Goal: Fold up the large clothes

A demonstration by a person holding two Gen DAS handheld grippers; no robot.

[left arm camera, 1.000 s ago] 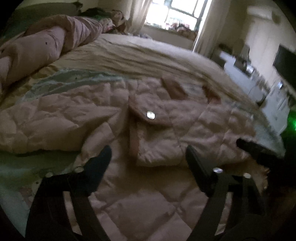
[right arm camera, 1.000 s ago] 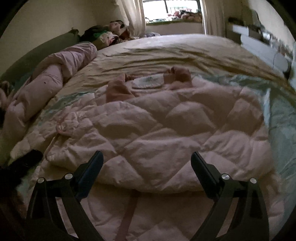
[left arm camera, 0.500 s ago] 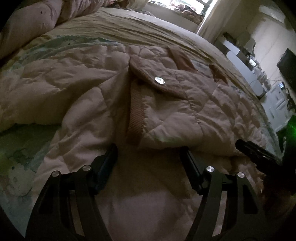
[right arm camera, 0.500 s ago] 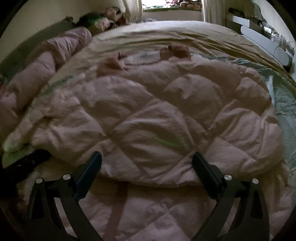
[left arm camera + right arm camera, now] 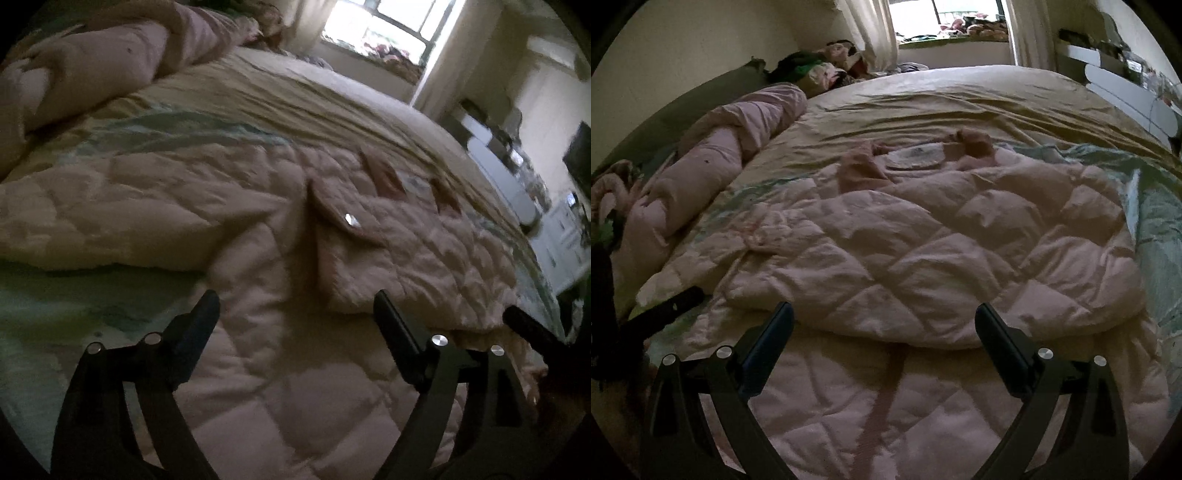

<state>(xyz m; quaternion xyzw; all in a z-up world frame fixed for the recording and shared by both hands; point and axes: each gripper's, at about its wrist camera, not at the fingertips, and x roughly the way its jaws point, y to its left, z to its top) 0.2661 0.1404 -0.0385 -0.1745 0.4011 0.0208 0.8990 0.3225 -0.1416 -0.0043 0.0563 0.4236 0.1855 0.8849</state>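
The pink quilted jacket lies spread on the bed, its sides already folded inward. Your left gripper has just been opening, nothing between its jaws; the right gripper hangs spread and empty. Take the near hem at both corners together.

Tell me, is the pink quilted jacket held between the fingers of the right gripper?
No, the right gripper is open above the pink quilted jacket, its fingers clear of the fabric.

Dim room, bright light only from the window far back, glare washing it white, bed in grey shadow, left view blurry, right view sharper, edges bent round, corners black
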